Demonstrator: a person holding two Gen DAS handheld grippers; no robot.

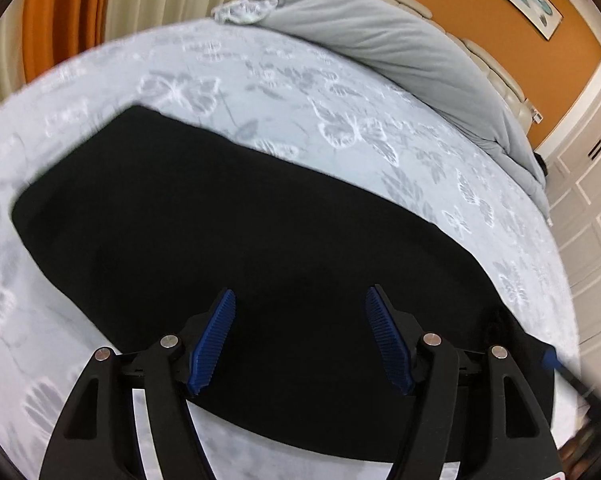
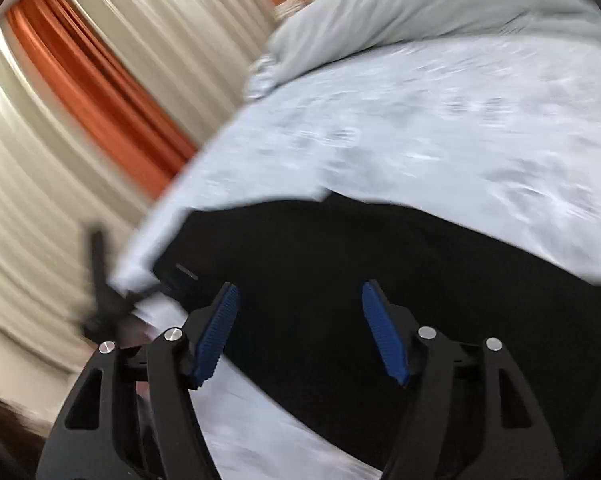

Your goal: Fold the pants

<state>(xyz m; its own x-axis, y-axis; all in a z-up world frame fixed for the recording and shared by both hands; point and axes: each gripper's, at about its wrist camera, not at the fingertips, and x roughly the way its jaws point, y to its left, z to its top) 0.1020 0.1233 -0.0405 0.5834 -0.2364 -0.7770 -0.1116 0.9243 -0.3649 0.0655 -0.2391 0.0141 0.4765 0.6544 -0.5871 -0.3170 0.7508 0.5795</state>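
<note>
1. Pants [image 1: 220, 240], black, lie flat on the pale butterfly-print bedspread [image 1: 340, 120]; in the left wrist view their long axis runs from upper left to lower right.
2. Grey duvet [image 1: 380, 40] is heaped at the headboard.
3. Left gripper [image 1: 300, 332] hovers over the pants, jaws spread, holding nothing.
4. Right gripper [image 2: 300, 328], blurred, is likewise spread and empty.

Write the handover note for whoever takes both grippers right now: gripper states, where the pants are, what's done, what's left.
Left gripper: open, holding nothing, above the near part of the black fabric pants.
Right gripper: open, holding nothing, also over the pants; its view is motion-blurred.
Pants: lying flat as one long dark band across the pale grey butterfly-print bedspread, beside the plain grey duvet bunched near the headboard.
Done: apparently laid out and smoothed; whether leg lies on leg cannot be told.
Left: grasp one end, fold it over the other, tidy.
</note>
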